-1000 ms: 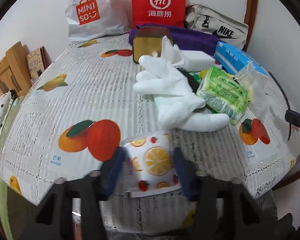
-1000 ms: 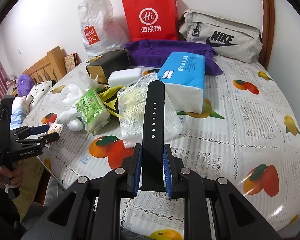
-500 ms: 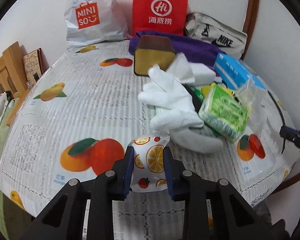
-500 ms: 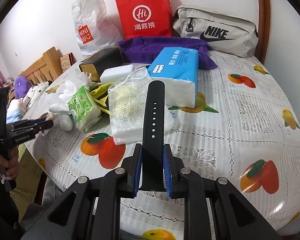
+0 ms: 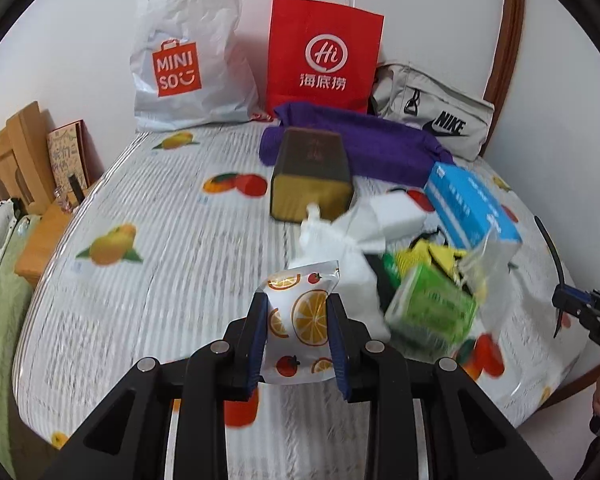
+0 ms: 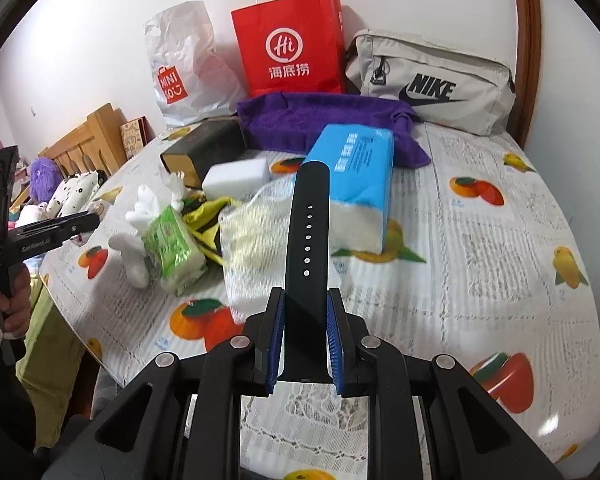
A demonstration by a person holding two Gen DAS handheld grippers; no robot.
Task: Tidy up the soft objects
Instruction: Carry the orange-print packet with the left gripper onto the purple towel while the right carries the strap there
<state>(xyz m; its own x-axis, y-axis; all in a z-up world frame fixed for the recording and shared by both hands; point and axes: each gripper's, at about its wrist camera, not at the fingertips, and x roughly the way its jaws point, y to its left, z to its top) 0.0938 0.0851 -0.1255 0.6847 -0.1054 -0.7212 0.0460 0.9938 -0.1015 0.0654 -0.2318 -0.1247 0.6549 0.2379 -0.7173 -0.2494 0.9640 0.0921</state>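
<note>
My left gripper (image 5: 298, 334) is shut on a small fruit-print pouch (image 5: 300, 324), lifted off the tablecloth. Behind it lie a white glove (image 5: 340, 252), a green tissue pack (image 5: 432, 308), a yellow cloth (image 5: 432, 252) and a clear mesh bag (image 5: 488, 264). My right gripper (image 6: 305, 334) is shut on a black watch strap (image 6: 306, 240) that stands up between its pads. In the right wrist view the mesh bag (image 6: 252, 248), the green pack (image 6: 172, 248) and the glove (image 6: 136, 220) lie to the strap's left. The left gripper (image 6: 76, 224) shows there at the table's left edge.
A blue tissue pack (image 6: 356, 176), white sponge block (image 6: 236, 176), dark gold-faced box (image 5: 312, 176), purple towel (image 5: 364, 144), red paper bag (image 5: 324, 56), white plastic bag (image 5: 188, 60) and grey pouch bag (image 6: 432, 84) crowd the back. The round table (image 6: 500, 264) ends near a wooden bed frame (image 5: 8, 156).
My left gripper closed on the fruit-print pouch and raised it from the table. My right gripper rose slightly with the strap still held.
</note>
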